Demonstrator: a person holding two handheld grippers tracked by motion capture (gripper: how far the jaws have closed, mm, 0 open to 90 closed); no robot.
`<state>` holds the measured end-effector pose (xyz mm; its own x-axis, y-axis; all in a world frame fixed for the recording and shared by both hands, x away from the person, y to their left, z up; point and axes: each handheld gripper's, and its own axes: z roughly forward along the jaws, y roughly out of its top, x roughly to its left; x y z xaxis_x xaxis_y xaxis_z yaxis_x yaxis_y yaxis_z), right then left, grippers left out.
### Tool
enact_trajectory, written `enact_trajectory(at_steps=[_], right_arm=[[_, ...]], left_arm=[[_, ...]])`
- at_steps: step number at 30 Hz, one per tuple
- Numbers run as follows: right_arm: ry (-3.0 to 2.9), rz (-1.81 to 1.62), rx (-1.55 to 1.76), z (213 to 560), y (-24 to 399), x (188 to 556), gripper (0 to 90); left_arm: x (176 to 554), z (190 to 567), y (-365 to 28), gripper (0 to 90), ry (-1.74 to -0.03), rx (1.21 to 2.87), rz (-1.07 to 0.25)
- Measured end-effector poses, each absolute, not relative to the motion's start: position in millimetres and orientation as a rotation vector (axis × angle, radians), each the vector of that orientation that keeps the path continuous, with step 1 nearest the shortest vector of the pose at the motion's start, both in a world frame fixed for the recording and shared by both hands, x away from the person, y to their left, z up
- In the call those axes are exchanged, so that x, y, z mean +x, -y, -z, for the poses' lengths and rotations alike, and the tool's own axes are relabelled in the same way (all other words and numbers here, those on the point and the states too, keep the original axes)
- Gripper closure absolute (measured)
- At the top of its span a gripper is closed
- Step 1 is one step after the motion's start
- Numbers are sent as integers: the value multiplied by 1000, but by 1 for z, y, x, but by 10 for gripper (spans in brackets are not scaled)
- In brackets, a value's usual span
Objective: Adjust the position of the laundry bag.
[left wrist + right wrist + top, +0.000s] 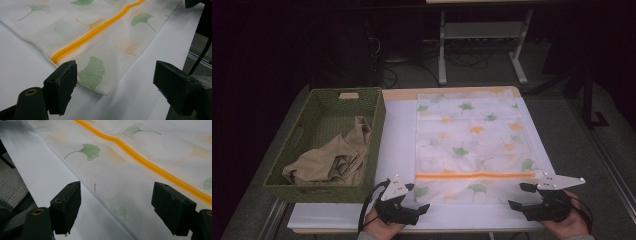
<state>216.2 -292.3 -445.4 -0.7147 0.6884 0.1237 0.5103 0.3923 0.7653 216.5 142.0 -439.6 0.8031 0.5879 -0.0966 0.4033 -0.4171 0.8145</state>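
Both pairs of jaws stand wide apart with nothing clamped between them. From the high view, the left gripper [410,199] sits at the near left corner of a white mesh bag [472,145], and the right gripper [523,196] sits at its near right corner, each held in a hand at the table's near edge. That bag lies flat on the white table top [399,145], right of the middle, printed with green and orange ginkgo leaves; an orange zipper [474,175] runs across it close to its near edge. In the left gripper view, the bag's corner [100,82] lies on the table between the black jaws, closer to the left one, and the pads do not press on it; the zipper's end [56,58] shows just beyond that jaw. In the right gripper view, the bag's near edge [110,205] runs slantwise between the jaws, with the zipper [150,166] crossing farther up; here too the fabric lies loose under the open jaws, untouched. A green woven basket [377,125] stands on the left of the table, just beside the bag, with a crumpled tan cloth [334,160] inside it. No brand, label or readable writing can be made out on the bag, the basket or the grippers.
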Motion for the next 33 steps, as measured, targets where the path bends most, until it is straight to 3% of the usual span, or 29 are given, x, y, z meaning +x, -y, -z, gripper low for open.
enact_trajectory(at_steps=[15, 33], right_arm=[[-2503, -1183, 950, 418, 261, 243, 221], [-2651, -1144, 786, 395, 203, 299, 298]], left_arm=[[214, 440, -140, 188, -732, 2074, -261], [212, 436, -144, 192, -732, 2062, -276]])
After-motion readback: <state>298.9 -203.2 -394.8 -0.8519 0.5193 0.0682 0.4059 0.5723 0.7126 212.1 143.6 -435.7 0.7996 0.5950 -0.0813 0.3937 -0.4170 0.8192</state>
